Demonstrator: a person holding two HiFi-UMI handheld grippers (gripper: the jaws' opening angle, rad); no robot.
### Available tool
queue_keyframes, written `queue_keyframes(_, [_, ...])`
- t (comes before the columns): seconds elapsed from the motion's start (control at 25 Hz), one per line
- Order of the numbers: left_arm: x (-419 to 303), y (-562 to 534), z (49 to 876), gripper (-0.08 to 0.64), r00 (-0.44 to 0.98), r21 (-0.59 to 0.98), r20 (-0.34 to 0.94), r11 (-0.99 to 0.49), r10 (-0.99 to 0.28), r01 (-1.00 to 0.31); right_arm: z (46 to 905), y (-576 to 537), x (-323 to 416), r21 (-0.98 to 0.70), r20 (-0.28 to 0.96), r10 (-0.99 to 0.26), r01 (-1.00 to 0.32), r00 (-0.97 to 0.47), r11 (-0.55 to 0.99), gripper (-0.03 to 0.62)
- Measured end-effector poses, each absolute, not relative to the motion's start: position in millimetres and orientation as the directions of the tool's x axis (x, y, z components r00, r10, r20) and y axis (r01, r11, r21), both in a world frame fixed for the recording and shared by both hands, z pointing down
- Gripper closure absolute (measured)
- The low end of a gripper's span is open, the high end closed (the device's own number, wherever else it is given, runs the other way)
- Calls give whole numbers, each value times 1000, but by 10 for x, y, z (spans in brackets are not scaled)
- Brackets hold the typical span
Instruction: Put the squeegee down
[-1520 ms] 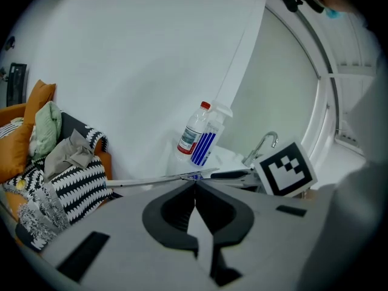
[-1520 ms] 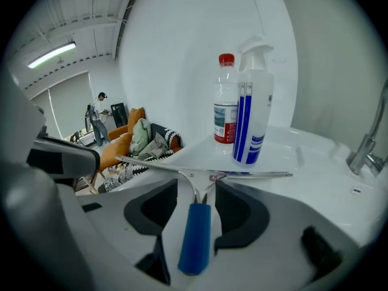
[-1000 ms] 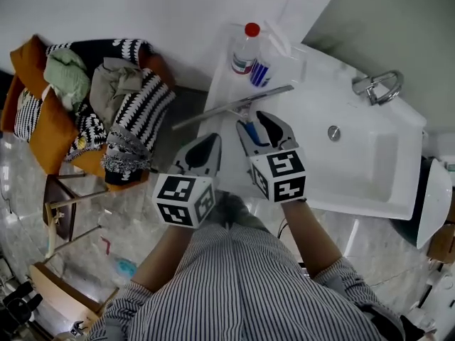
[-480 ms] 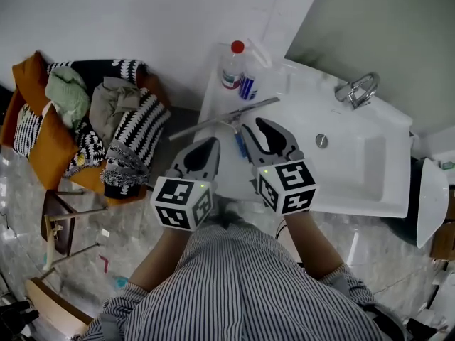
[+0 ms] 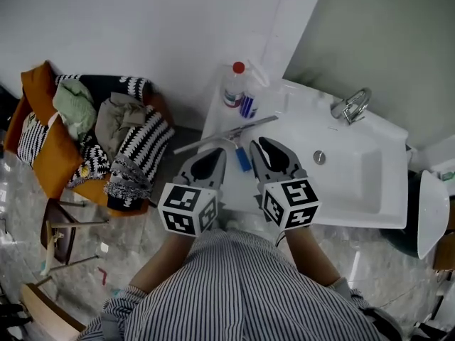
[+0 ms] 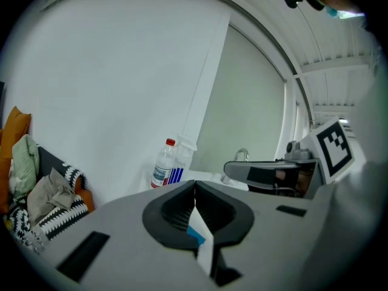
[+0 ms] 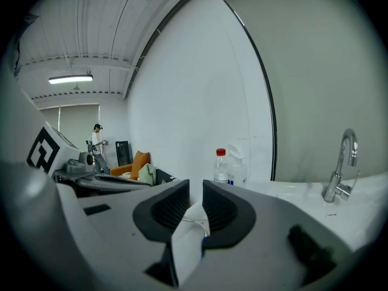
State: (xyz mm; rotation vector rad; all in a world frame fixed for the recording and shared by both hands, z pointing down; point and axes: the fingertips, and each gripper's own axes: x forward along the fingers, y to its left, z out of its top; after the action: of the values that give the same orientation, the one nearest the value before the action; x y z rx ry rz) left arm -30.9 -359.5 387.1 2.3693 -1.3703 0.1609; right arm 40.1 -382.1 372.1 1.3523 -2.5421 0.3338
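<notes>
The squeegee lies at the counter's left edge, the left gripper pinched together empty, the right gripper just closing to a slim empty gap.

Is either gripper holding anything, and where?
Nothing: the left gripper is shut and empty; the right gripper, jaws just closing, has nothing between them. The squeegee lies on the sink.

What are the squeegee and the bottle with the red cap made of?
Squeegee: the long bar looks like shiny grey metal; its blue handle is probably plastic.
Bottle: looks like clear plastic, since you can see through it; the red cap seems plastic too.
</notes>
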Motion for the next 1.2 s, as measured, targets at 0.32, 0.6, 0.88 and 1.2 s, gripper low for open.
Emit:
queue_keyframes(0.32, [-74,-3524,3793,546,558,253,279,-500,-782,-828,3649,-3737,509,-121,273,-802,-846,-532,520,538])
queue_keyframes(0.6, [17,-3511,3797,546,572,259,280,-513,-771,-818,3671,-3700,511,-114,253,-813,-851,-524,513,561])
queue_keyframes(0.88, [25,-3532,3809,546,571,275,281,-505,-772,-818,3692,-3636,519,-146,236,-822,-855,-518,497,575])
queue_keyframes(1.2, [64,-3487,3860,546,584,279,292,-516,-758,-810,3687,-3587,506,-142,227,-825,-856,-517,497,577])
